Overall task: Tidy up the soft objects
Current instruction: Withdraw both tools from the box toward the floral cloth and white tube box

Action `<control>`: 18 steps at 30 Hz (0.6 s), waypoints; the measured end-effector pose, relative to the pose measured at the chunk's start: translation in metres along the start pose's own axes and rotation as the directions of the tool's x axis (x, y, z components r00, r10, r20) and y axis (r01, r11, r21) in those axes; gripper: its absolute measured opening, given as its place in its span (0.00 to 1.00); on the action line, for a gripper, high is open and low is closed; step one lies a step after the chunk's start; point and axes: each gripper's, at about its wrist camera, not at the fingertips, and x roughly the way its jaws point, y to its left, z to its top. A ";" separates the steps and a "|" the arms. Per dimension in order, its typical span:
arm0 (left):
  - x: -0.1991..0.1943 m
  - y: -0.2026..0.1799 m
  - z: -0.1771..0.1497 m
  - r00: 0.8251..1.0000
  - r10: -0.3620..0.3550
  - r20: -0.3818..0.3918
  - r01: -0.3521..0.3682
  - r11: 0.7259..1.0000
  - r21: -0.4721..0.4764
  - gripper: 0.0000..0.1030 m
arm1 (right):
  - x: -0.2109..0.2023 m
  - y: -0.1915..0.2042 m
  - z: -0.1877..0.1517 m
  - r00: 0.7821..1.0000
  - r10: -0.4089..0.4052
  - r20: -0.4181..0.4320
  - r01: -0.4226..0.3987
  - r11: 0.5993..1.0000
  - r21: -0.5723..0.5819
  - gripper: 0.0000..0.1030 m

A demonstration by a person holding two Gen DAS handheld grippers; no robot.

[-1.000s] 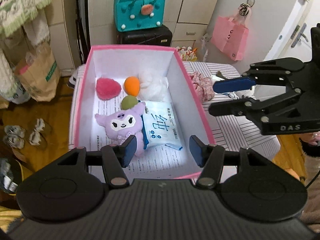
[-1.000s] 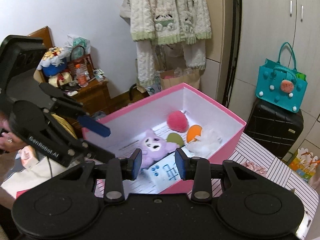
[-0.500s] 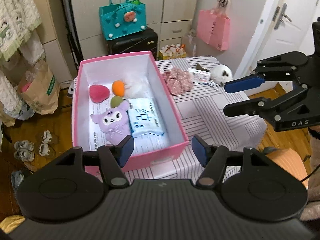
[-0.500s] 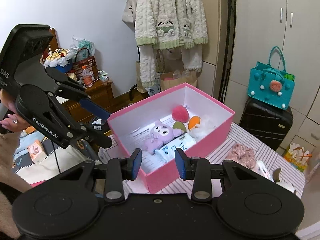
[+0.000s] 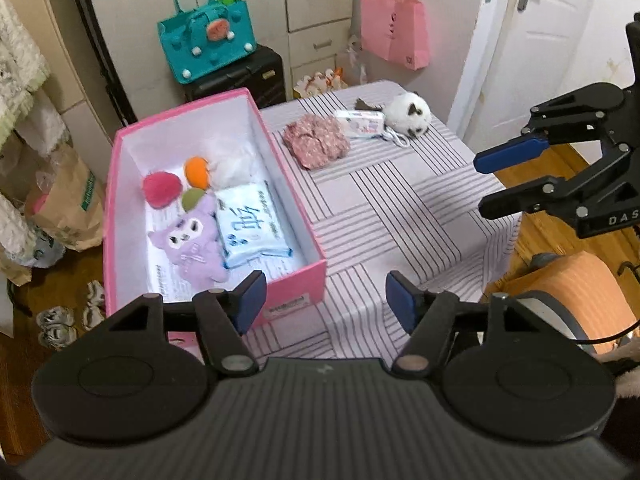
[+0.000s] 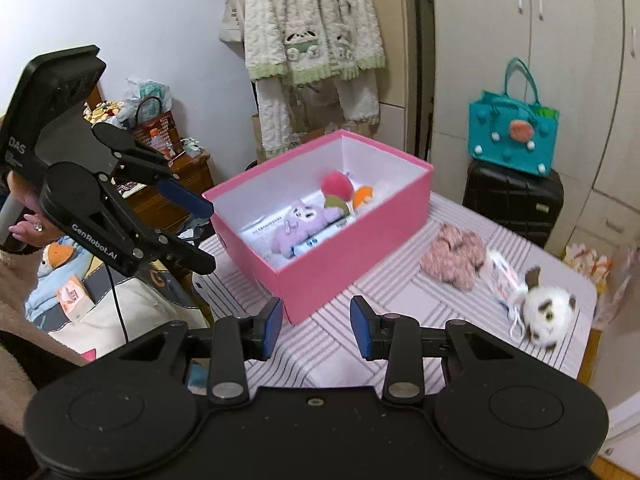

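A pink box (image 5: 298, 216) (image 6: 352, 256) on the striped table holds a purple plush (image 5: 188, 242), a tissue pack (image 5: 252, 224), red, orange and green puffs and a white fluffy item. On the table beyond it lie a pink floral scrunchie (image 5: 318, 140) (image 6: 454, 254), a small tissue pack (image 5: 360, 122) and a white plush dog (image 5: 408, 114) (image 6: 544, 312). My left gripper (image 5: 324, 300) is open and empty above the table's near edge. My right gripper (image 6: 314, 328) is open and empty, back from the table; it also shows in the left wrist view (image 5: 492, 184).
A black suitcase (image 5: 236, 76) with a teal bag (image 5: 208, 44) stands behind the table. A pink bag (image 5: 394, 32) hangs by the white door. Paper bags and slippers lie on the floor at left. An orange stool (image 5: 572, 296) is at right.
Both grippers have pulled back and up from the box, so the whole table shows. The left gripper has swung right. Both stay open and empty.
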 end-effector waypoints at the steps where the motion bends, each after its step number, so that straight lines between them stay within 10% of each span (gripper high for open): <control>1: 0.004 -0.002 0.000 1.000 -0.006 -0.007 0.006 1.000 -0.001 0.63 | 0.000 -0.003 -0.005 1.000 0.000 -0.001 0.000 1.000 0.009 0.42; 18: 0.051 -0.057 0.014 1.000 -0.016 0.013 0.015 0.998 0.066 0.63 | -0.004 -0.046 -0.066 0.995 -0.097 0.013 0.096 0.995 0.027 0.43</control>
